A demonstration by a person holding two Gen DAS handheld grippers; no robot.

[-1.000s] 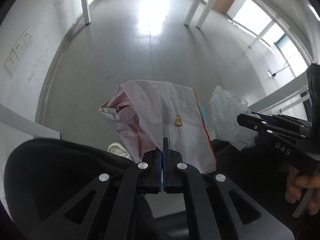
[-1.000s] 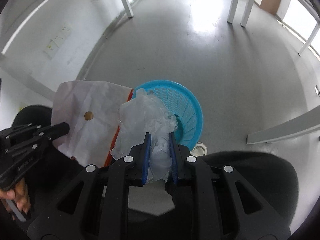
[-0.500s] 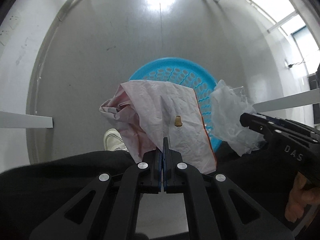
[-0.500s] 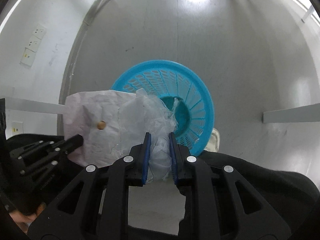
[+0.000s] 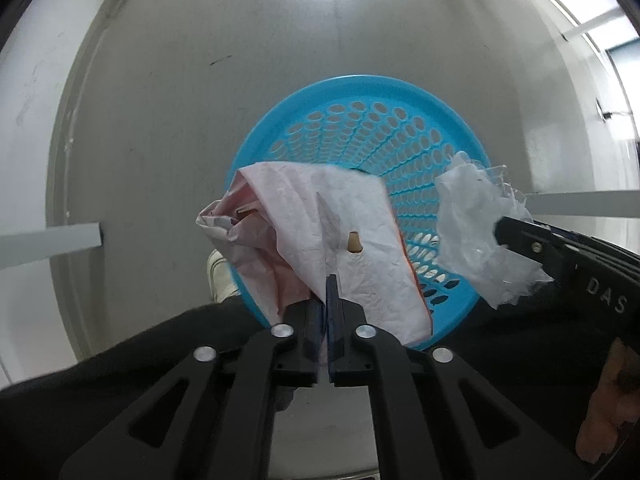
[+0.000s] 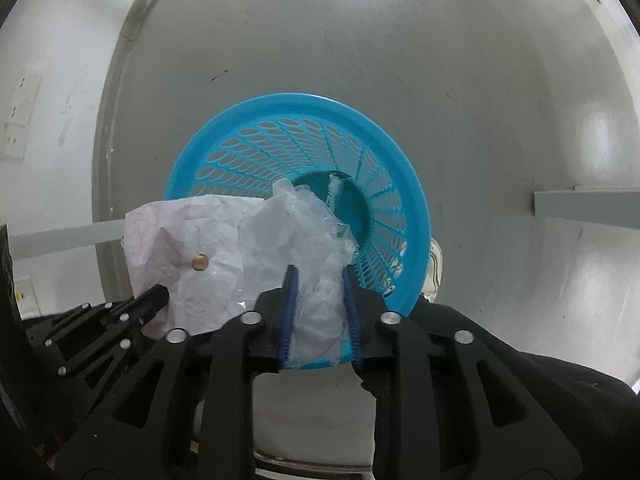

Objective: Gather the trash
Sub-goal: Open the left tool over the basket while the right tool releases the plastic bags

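Left gripper (image 5: pixel 327 300): jaws nearly closed, pinching the edge of a crumpled sheet of paper (image 5: pixel 340 236), though they have just eased a touch. Right gripper (image 6: pixel 318 292): jaws have just been opening, a wad of clear plastic wrap (image 6: pixel 308 240) sitting between them, and I can't tell if the pads press it or merely cradle it. Both pieces hang right over the blue basket (image 5: pixel 360 120) on the grey floor (image 5: pixel 180 80), the paper draping across its near rim. These 2 bits of trash look featherweight, soft and floppy; the plastic may cling to the pads, the paper could catch air and drift off target. Best held by a bunched fold, not a loose corner.
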